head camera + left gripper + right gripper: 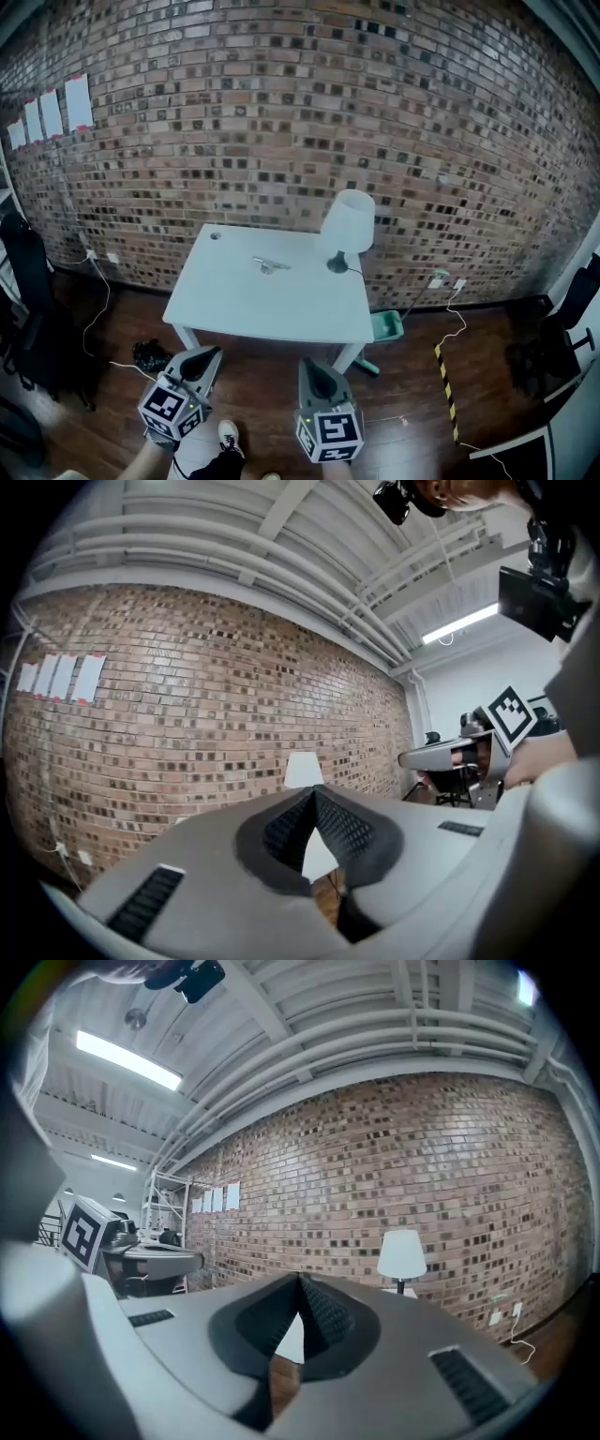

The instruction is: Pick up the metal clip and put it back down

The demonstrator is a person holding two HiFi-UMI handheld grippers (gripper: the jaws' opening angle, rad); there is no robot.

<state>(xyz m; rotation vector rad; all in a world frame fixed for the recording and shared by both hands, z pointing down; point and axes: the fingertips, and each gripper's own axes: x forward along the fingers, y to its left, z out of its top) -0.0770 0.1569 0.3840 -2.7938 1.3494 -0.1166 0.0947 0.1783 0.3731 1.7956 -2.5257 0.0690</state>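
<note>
**Facing the tabletop, clip not yet reached**

By my reading the task stands at its very start: the pick-up has not begun. The metal clip [270, 266] lies flat on the white tabletop [234, 305], a little above the middle of the head view. It is just left of the base of a table lamp [347, 225] with a white shade, and nothing touches it.

Both tools sit along the bottom edge of that view, over the dark wooden floor [403, 375] and well apart from the tabletop. The left hand-held gripper [199, 361] has its jaws pressed together with nothing between them; its own view shows the ribbed pads meeting at the tips. The right hand-held gripper [314, 367] is likewise closed and empty.

The next move, I judge, calls for bringing one hand-held gripper over the tabletop, spreading its jaws and lowering them astride the clip. The clip is thin and lies low, so the pads would need to come close to the surface while staying clear of the lamp base.

As for writing, the marker cubes [167, 405] bear black-and-white square patterns, not letters. Sheets of paper [52, 114] hang on the brick wall [281, 112] at upper left, too small to read. No brand shows.
</note>
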